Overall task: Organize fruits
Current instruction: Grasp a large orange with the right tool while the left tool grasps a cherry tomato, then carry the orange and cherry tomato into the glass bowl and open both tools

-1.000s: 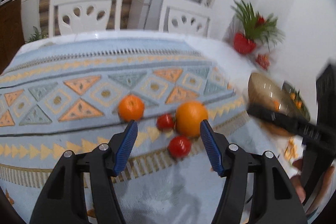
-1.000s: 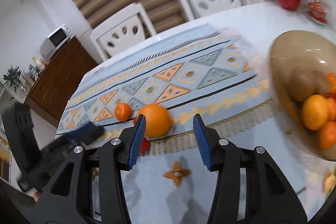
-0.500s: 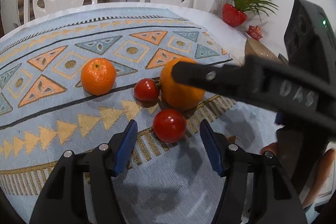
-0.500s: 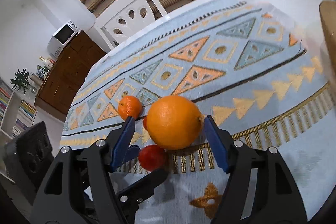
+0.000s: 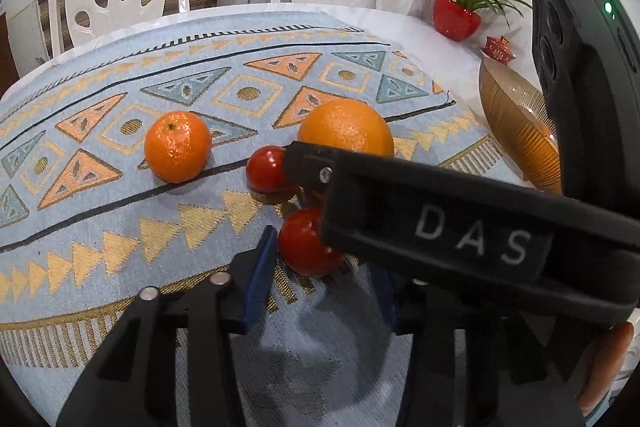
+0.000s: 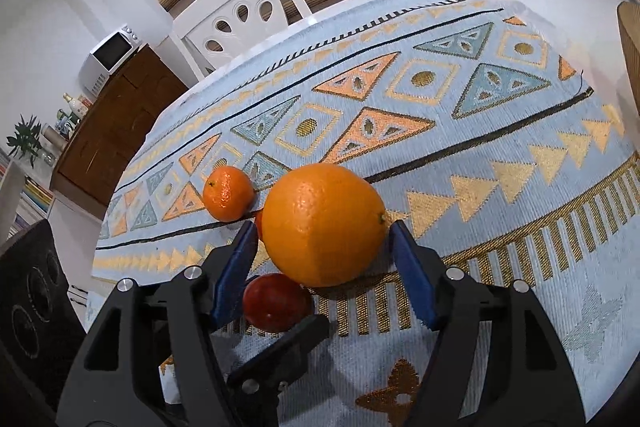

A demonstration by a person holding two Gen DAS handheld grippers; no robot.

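Four fruits sit loose on the patterned tablecloth [image 5: 120, 227], so by my reckoning most of the sorting is ahead of you. Biggest first: the large orange [image 6: 324, 223] sits between your right gripper's [image 6: 322, 259] blue pads, jaws spread just wider than the fruit, the right pad about at the skin, the left pad short of it, so nothing is gripped yet. Next, the mandarin [image 5: 177, 146] lies alone to the left, clear of both tools. Then the near tomato [image 5: 306, 247] lies right at the tips of your left gripper [image 5: 324, 275], jaws apart, though the right tool crosses over and hides its far finger. The far tomato [image 5: 266, 169] tucks against the large orange. Off to the right, the amber bowl [image 5: 516, 119] waits; something orange shows inside, but I can't tell what.
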